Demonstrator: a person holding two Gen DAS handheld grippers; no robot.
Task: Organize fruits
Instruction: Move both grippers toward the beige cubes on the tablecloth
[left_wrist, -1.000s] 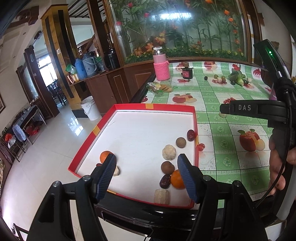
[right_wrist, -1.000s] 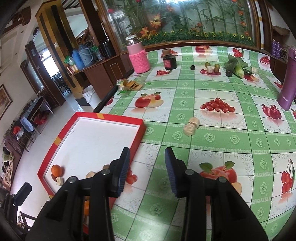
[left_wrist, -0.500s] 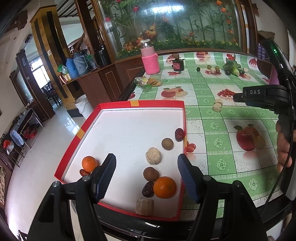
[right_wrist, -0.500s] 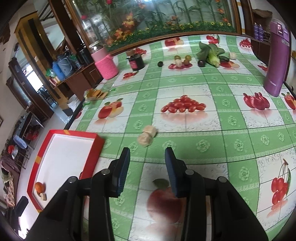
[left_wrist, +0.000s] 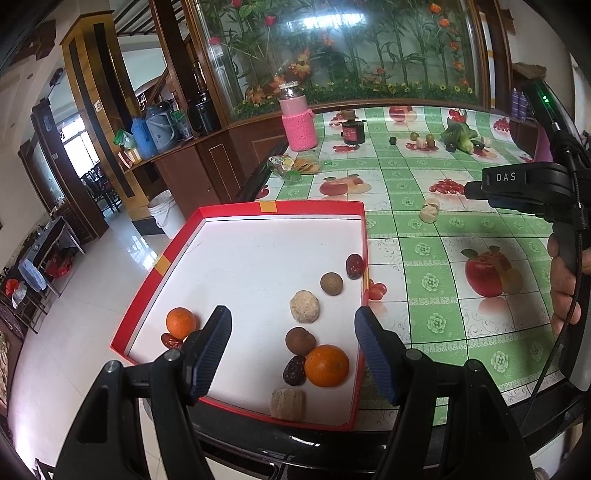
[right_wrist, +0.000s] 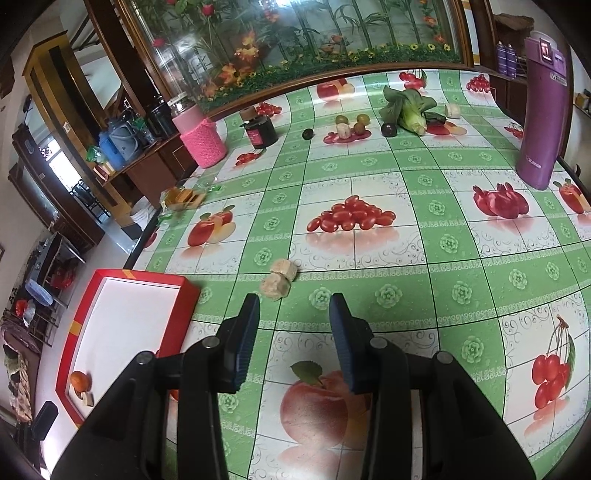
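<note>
A red tray (left_wrist: 365, 236) with a white floor holds two oranges (left_wrist: 327, 365), red dates (left_wrist: 354, 266), brown round fruits (left_wrist: 331, 283), a beige ball (left_wrist: 304, 306) and a beige cake (left_wrist: 287, 404). My left gripper (left_wrist: 293, 332) hovers open above the tray's near end, nothing between its fingers. Two cherry tomatoes (left_wrist: 376, 291) lie just outside the tray's right wall. Two beige pieces (right_wrist: 279, 278) sit together on the green tablecloth. My right gripper (right_wrist: 293, 325) hangs just short of them, open with a narrow gap and holding nothing. The tray (right_wrist: 184, 306) is to its left.
At the far end of the table are a purple flask (right_wrist: 541, 110), leafy greens (right_wrist: 410, 107), kiwis and small dark fruits (right_wrist: 349, 125), a dark jar (right_wrist: 260, 131) and a pink knitted bottle (right_wrist: 203, 142). A snack packet (right_wrist: 183, 197) lies near the left edge. A hand (left_wrist: 563, 288) holds the right gripper.
My right gripper swung right, away from the tray and out over the tablecloth, stopping behind the two beige pieces. The left view shifted so more of the tray's near end shows.
</note>
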